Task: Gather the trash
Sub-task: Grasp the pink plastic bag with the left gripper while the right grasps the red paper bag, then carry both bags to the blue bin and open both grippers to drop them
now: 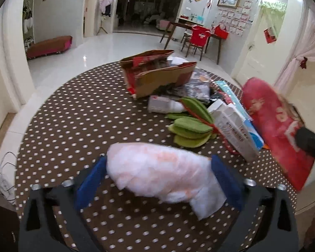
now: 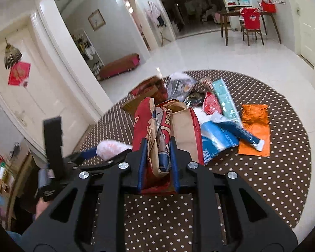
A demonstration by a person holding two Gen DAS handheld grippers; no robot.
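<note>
My left gripper (image 1: 157,168) is shut on a crumpled white and pink tissue wad (image 1: 157,172) and holds it above the polka-dot table (image 1: 84,115). The wad also shows in the right wrist view (image 2: 113,148). My right gripper (image 2: 157,147) is shut on the rim of a red and brown paper bag (image 2: 184,126), with a crumpled wrapper (image 2: 162,138) between its fingers. The same red bag shows at the right of the left wrist view (image 1: 277,126).
A trash pile lies on the table: an open cardboard box (image 1: 157,73), green leaf-shaped pieces (image 1: 191,126), a white carton (image 1: 235,130), a blue and white pack (image 2: 218,136), an orange sheet (image 2: 255,126), a teal pack (image 2: 224,98). The room floor lies beyond.
</note>
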